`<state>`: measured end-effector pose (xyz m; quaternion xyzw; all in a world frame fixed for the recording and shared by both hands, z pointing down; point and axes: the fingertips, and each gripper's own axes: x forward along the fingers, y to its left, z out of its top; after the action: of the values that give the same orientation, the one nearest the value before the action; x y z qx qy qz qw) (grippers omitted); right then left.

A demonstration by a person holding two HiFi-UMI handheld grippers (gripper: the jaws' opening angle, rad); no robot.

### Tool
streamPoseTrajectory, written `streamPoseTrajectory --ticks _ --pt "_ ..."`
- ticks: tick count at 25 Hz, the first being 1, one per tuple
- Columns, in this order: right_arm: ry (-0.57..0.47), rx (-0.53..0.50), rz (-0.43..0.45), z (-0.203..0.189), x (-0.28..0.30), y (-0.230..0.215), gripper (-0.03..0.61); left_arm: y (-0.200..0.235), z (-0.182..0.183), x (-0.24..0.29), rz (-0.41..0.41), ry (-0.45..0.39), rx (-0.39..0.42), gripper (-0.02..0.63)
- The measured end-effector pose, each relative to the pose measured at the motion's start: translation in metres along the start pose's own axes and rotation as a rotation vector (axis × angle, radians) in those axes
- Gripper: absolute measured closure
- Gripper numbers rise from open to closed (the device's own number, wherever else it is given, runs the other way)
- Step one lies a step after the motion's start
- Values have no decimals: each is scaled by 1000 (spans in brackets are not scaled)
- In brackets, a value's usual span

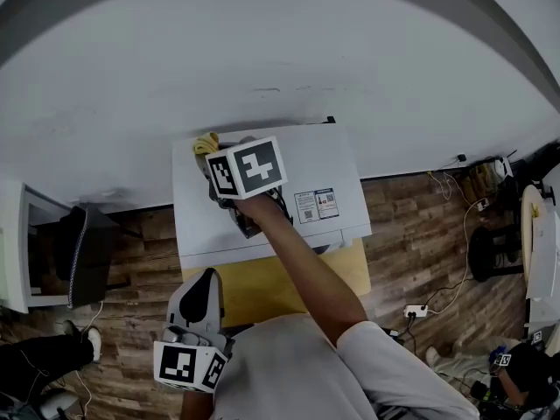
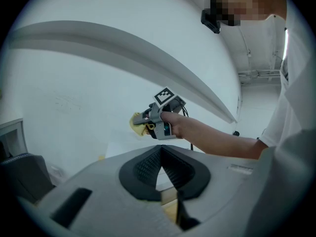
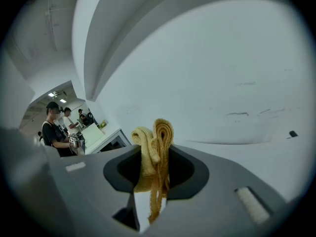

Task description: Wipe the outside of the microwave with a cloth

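Microwave (image 1: 324,160): white box-shaped metal oven on a yellow wooden stand (image 1: 262,291), back close against the white wall (image 1: 262,59), front toward the person.
Cloth (image 3: 155,147): yellow woven fabric, bunched into folds and pinched between the right gripper's jaws. Loops standing above the pads, loose ends hanging below. Held at the rear left corner of the microwave's top.
Right gripper (image 1: 214,151): grey plastic tongs with a marker cube, clamped tight on the cloth. Reached forward on an outstretched arm, most likely so the wad can rub the top panel along its back edge.
Left gripper (image 1: 207,278): matching grey tongs, jaws closed together with nothing between them. Held low near the person's body, well apart from the microwave, probably parked clear of the wiping path.
Edges: wall just behind the rear edge, so little overrun that way. Left edge of the top just beside the cloth, so a slip could carry it off the corner.
Open room: bare top panel stretching toward the right edge. Printed sticker (image 1: 316,206) near the front right corner. Both sides of the microwave open above the wood-pattern floor (image 1: 420,234).
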<state>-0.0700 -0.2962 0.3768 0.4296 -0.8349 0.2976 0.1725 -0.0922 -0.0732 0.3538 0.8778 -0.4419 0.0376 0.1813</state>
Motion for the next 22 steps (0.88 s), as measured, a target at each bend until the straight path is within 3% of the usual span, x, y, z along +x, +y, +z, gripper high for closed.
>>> streamPoseTrajectory --ticks 11,22 --pt "-69 99 -243 -16 -112 -140 457 -38 -2 20 -75 7 31 624" --pt "-93 209 -465 -47 -194 -243 457 -41 1 20 -73 1 37 624"
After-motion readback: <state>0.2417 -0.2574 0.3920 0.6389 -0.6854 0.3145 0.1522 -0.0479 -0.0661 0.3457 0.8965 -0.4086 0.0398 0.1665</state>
